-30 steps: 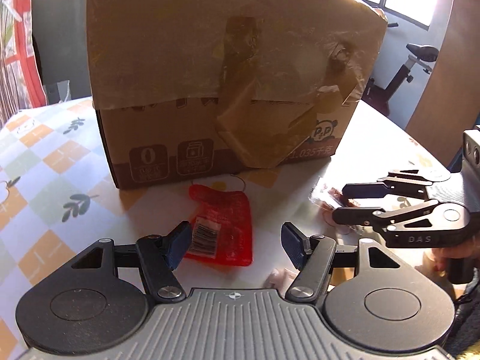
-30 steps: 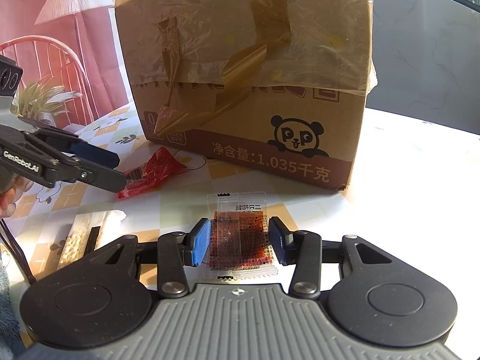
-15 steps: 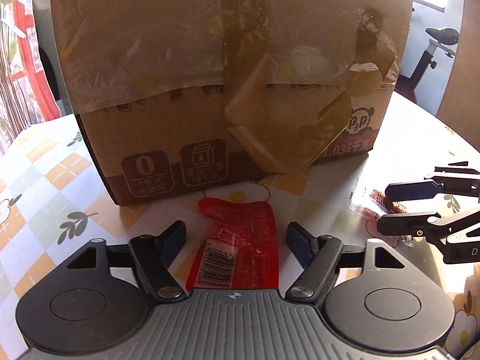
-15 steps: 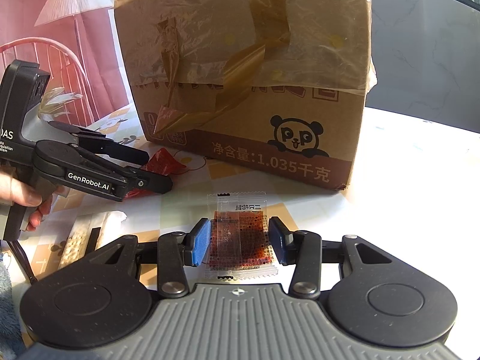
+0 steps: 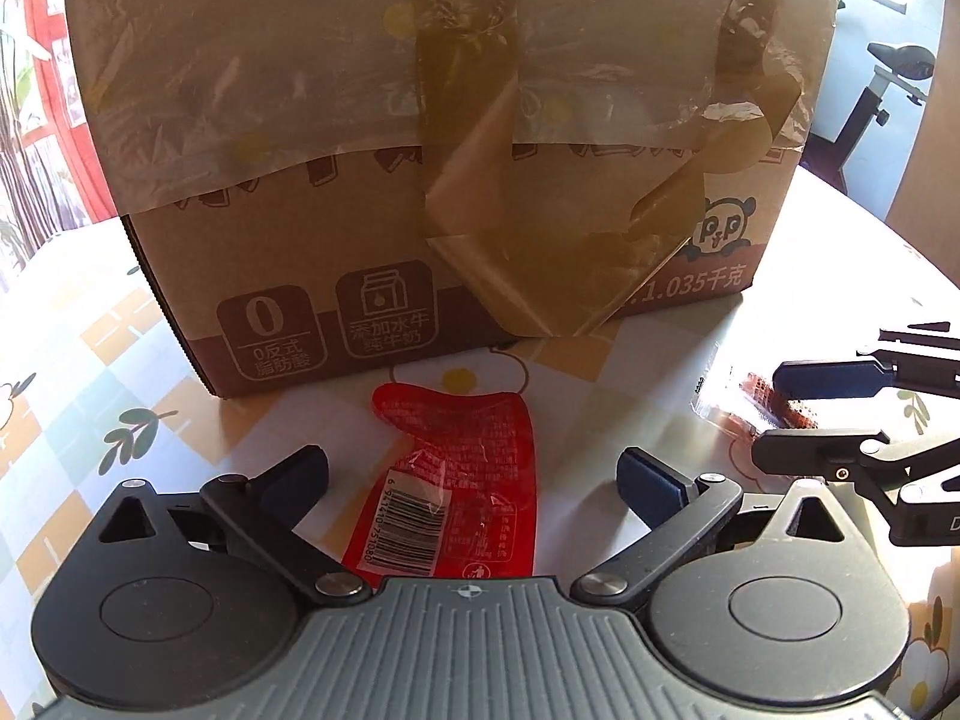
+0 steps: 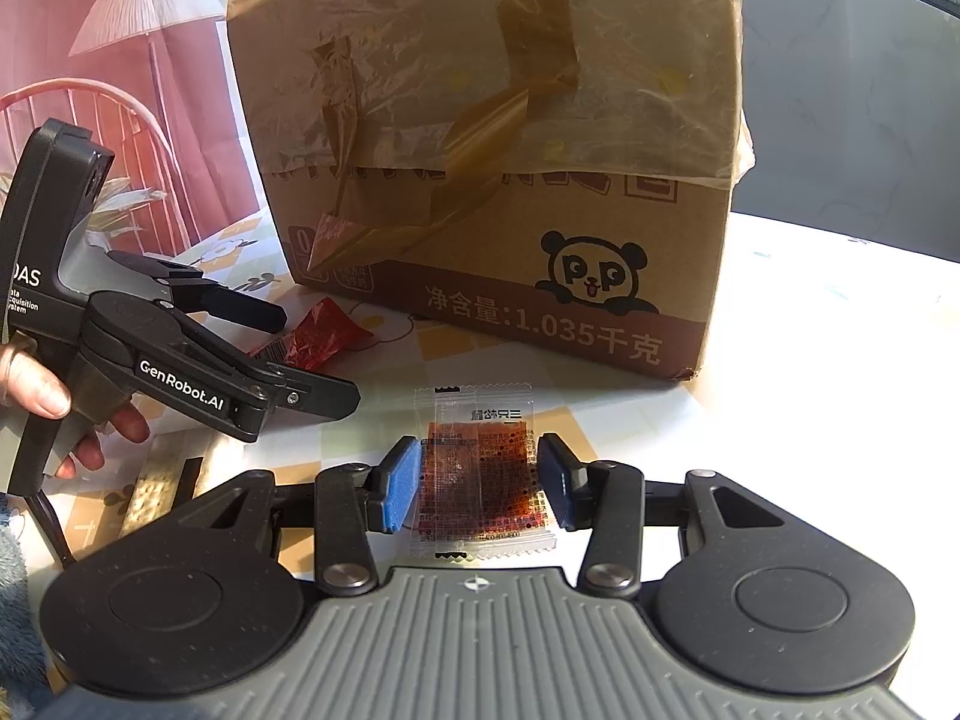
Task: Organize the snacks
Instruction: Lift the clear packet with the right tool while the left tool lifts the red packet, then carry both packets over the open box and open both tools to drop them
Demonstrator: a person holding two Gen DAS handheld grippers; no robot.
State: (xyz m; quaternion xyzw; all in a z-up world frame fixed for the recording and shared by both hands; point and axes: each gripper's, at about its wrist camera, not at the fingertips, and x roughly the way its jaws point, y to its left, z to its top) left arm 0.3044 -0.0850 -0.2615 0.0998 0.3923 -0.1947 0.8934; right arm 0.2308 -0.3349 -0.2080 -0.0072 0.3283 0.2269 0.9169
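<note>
Glossy red foil packet, clear crinkly plastic sachet — matt cardboard box, shiny peeling tape.

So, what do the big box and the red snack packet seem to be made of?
Box: brown corrugated cardboard, matte; fluted edge visible at its corner, with glossy tape and clear film over it.
Red packet: probably thin plastic film, shiny and wrinkled, with a printed barcode.

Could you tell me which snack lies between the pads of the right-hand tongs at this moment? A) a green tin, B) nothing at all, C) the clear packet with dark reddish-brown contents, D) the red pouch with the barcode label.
C: in the right wrist view the clear packet with dark reddish-brown contents lies on the table between the blue pads of the right tongs, while the red pouch sits under the left tongs.
</note>
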